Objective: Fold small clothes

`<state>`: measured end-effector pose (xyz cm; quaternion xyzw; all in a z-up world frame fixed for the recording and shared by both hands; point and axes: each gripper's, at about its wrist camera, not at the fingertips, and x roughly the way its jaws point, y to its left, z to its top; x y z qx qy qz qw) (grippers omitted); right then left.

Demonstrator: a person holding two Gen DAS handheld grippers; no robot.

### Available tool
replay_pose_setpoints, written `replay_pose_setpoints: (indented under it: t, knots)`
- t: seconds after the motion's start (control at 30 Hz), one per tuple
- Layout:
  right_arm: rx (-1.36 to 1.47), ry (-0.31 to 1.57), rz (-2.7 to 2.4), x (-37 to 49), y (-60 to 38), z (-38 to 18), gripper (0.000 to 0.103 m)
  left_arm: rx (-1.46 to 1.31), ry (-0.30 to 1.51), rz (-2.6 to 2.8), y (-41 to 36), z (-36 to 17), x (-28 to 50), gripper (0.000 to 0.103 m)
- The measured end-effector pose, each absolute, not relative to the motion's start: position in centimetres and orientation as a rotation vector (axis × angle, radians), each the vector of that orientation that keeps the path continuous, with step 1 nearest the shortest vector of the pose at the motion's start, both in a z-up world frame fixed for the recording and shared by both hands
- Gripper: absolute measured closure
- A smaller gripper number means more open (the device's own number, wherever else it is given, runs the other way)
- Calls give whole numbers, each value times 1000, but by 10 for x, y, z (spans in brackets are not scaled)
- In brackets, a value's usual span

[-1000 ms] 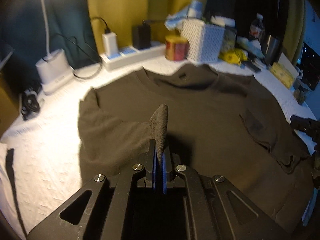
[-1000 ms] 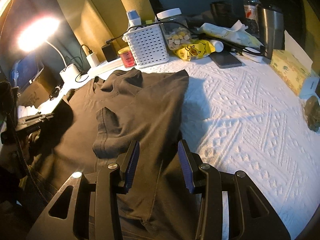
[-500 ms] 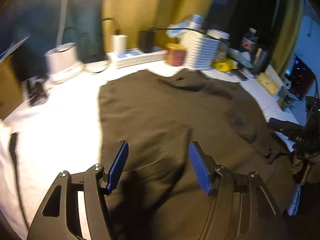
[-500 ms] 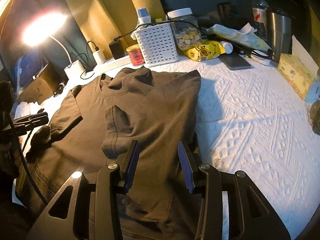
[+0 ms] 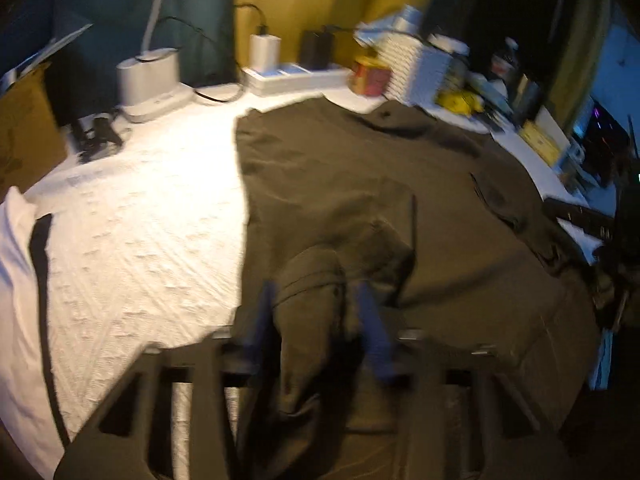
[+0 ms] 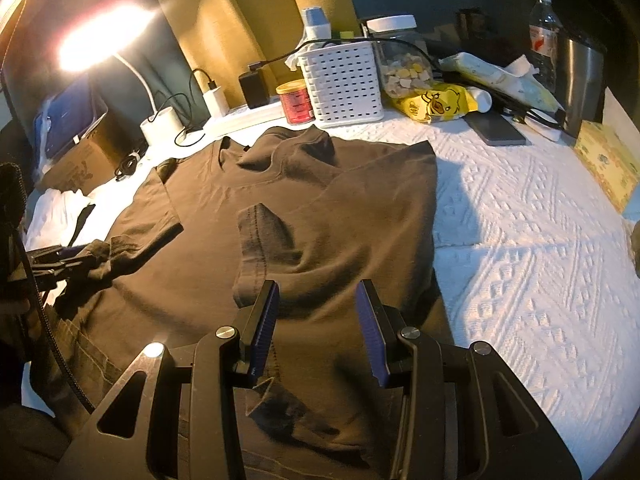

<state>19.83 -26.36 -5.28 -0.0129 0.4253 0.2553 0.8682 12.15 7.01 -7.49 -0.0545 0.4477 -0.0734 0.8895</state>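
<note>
A dark olive-brown T-shirt (image 5: 360,184) lies spread on a white textured cloth (image 5: 132,240); it also shows in the right wrist view (image 6: 320,208). Its right side and sleeve (image 6: 264,236) are folded inward. My left gripper (image 5: 316,312) is open, with a raised fold of shirt fabric (image 5: 312,280) standing between its fingers; the view is blurred. From the right wrist view the left gripper (image 6: 60,260) sits at the shirt's left edge against bunched cloth. My right gripper (image 6: 316,312) is open and empty above the shirt's lower right part.
Along the back stand a lamp base (image 5: 148,80), a power strip with chargers (image 5: 288,76), a red can (image 6: 296,102), a white basket (image 6: 344,84), a jar, a yellow duck bag (image 6: 436,102), a phone (image 6: 496,130) and a bottle (image 6: 542,36). A tissue box (image 6: 608,164) lies at right.
My left gripper let go of the cloth it pinched, opened, and moved left and down to the shirt's left side. My right gripper drew back slightly, still open.
</note>
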Motion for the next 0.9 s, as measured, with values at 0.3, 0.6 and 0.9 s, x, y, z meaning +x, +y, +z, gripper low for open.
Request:
replay_pose_setpoints:
  t: [0.3, 0.6, 0.9]
  knots:
    - [-24, 894, 528, 195, -264, -52, 60, -29, 971, -347, 22, -76, 106, 89]
    - [-11, 894, 521, 194, -274, -53, 60, -43, 966, -373, 12, -64, 119, 39]
    - [9, 899, 504, 196, -288, -56, 60, -22, 969, -391, -6, -83, 168, 36]
